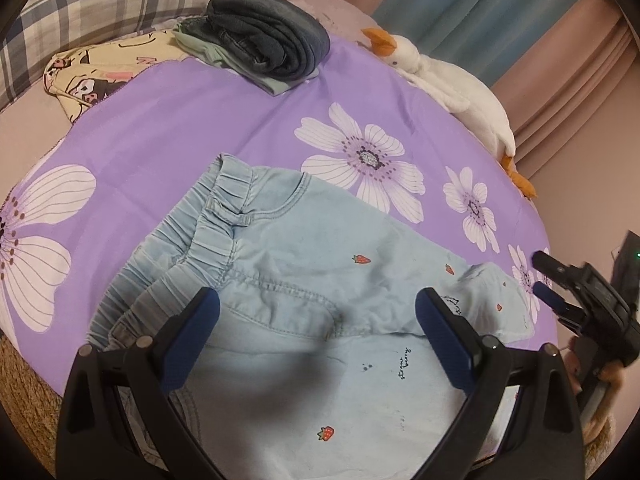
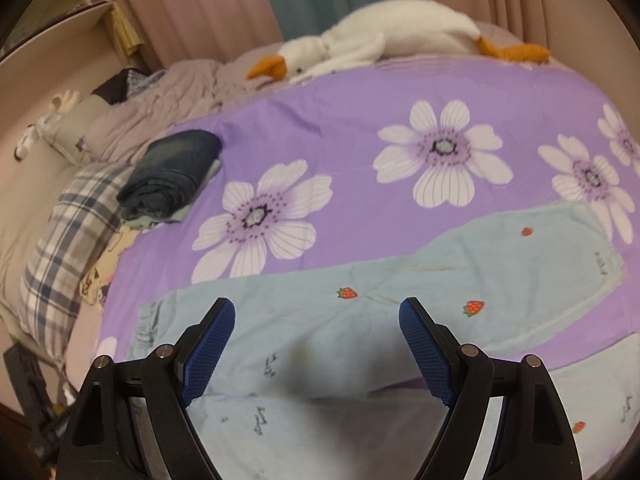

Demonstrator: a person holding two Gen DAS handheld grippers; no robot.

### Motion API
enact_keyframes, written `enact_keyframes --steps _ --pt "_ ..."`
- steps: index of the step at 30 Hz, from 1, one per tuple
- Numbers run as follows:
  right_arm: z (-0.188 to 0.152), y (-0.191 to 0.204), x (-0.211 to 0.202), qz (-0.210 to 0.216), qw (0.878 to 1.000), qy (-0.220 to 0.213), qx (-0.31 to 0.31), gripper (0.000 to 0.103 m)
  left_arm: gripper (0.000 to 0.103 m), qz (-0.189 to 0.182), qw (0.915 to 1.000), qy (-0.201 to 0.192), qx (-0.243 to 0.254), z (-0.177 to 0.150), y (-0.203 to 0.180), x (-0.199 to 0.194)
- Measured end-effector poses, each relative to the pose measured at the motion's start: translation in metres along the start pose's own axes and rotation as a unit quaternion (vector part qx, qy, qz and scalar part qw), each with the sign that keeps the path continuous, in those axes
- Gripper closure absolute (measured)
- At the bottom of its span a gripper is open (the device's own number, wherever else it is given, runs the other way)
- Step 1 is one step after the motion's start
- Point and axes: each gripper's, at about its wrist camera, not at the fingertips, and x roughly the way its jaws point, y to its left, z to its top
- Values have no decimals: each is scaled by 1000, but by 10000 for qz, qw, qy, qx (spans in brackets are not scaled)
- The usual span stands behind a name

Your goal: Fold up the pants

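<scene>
Light blue denim pants (image 1: pixel 304 264) with small strawberry prints lie spread on a purple flowered bedsheet (image 1: pixel 200 120). Their elastic waistband (image 1: pixel 208 220) is at the left in the left wrist view. My left gripper (image 1: pixel 318 300) is open and empty, hovering over the crotch area. My right gripper (image 2: pixel 316 312) is open and empty above the pants (image 2: pixel 360 320), whose legs run to the right. The right gripper also shows at the right edge of the left wrist view (image 1: pixel 540 276).
A stack of folded dark jeans (image 1: pixel 268 40) on green cloth sits at the far side of the sheet. A white plush goose (image 2: pixel 380 40) lies along the far edge by the curtains. A plaid pillow (image 2: pixel 72 240) and a cartoon-print cloth (image 1: pixel 88 76) lie beside the stack.
</scene>
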Motion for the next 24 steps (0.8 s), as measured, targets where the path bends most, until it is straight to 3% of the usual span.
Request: enact_keyframes --steps 6,9,12,18,22,24 --pt "15 -11 36 -444 9982 329 242 19 5 8 9999 105 -41 -1 5 8" --pt "25 -25 51 -469 9962 487 558 19 6 58 9999 140 -64 -1 7 12" --pt "35 -41 64 -533 9927 577 915 19 23 158 9998 133 7 -1 6 16" --pt "51 -69 86 -809 9866 658 1253 19 24 145 9991 397 -102 -2 5 30" --pt "58 -88 106 -982 9813 807 1447 39 24 173 9989 419 -64 -2 4 33" --pt "59 -93 114 -1145 9805 824 1369 43 24 183 9988 455 -74 -2 4 34"
